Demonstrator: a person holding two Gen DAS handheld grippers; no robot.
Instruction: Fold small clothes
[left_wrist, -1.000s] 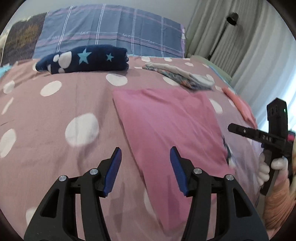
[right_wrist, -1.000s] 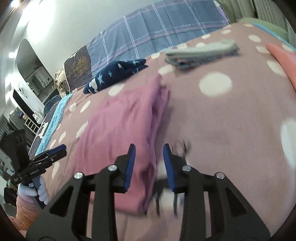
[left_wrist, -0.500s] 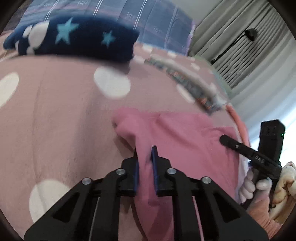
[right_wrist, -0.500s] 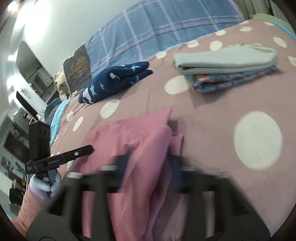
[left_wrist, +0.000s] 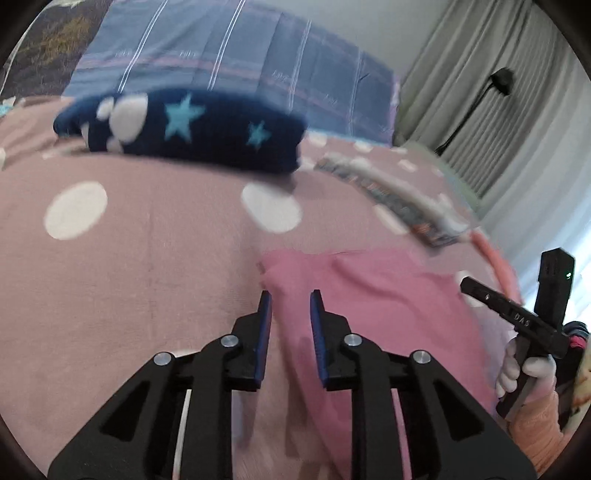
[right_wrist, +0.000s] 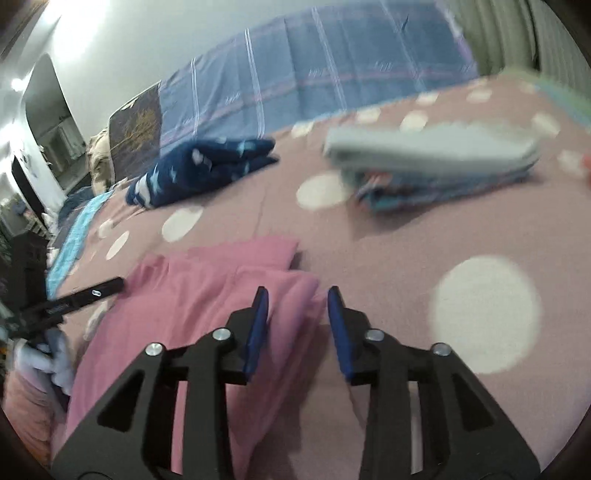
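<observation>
L gripper (left_wrist: 289, 301): jaws just opened, now a little apart; pink cloth's near-left edge lies between the blue pads (left_wrist: 263, 325), a gap shows each side, no clamp. R gripper (right_wrist: 297, 299): jaws also just opened, apart; the folded right corner of the pink cloth (right_wrist: 192, 306) sits between and under them, not pinched. Cloth lies folded on the dotted bedspread (right_wrist: 388, 254), doubled layers at its far edge, just ahead of both grippers. In L view the R gripper shows at right beyond the cloth, held by a white-gloved hand (left_wrist: 517, 369); in R view the L gripper shows at left edge, its gloved hand blurred. Further back: navy star-print bundle (left_wrist: 192, 129), folded, far left on the spread; grey-and-patterned folded stack (right_wrist: 432, 166) far right, well apart from the pink cloth. Behind both: blue plaid pillow (left_wrist: 229, 70) against the wall. Far right in L view: grey curtains (left_wrist: 487, 96), black lamp stand in front. Blur on distant items.
</observation>
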